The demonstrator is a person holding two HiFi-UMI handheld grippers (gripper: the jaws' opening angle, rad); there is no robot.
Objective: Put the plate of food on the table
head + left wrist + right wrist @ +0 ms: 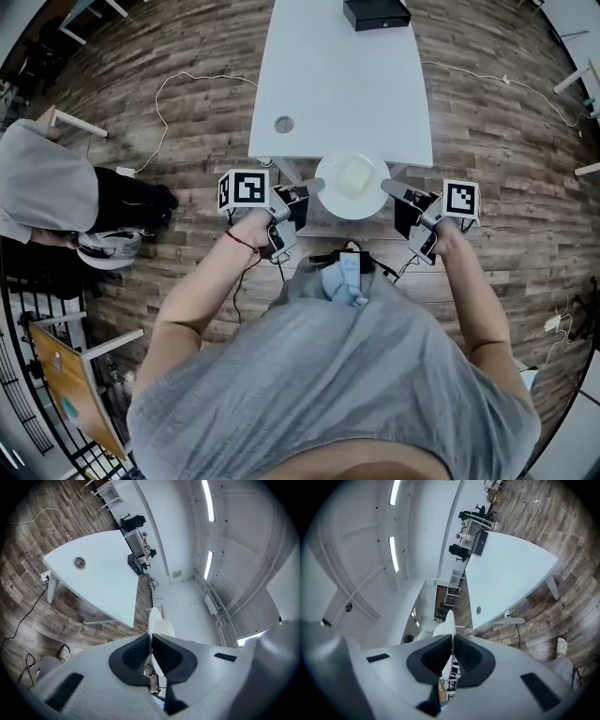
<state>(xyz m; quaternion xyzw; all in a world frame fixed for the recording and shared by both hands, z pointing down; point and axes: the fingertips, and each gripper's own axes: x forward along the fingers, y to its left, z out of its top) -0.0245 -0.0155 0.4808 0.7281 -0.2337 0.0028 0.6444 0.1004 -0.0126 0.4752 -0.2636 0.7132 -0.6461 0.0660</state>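
A round white plate (352,186) with pale food on it hangs in the air at the near edge of the white table (337,75), partly over it. My left gripper (317,186) is shut on the plate's left rim and my right gripper (387,187) is shut on its right rim. In the left gripper view the plate (158,626) shows edge-on, pinched between the dark pads (133,656). In the right gripper view the plate (446,625) stands edge-on between the pads (468,660) too.
A black box (376,13) sits at the table's far end and a round cable grommet (284,124) near its left edge. A person in a grey hoodie (42,187) crouches at the left. Cables trail over the wooden floor (187,89).
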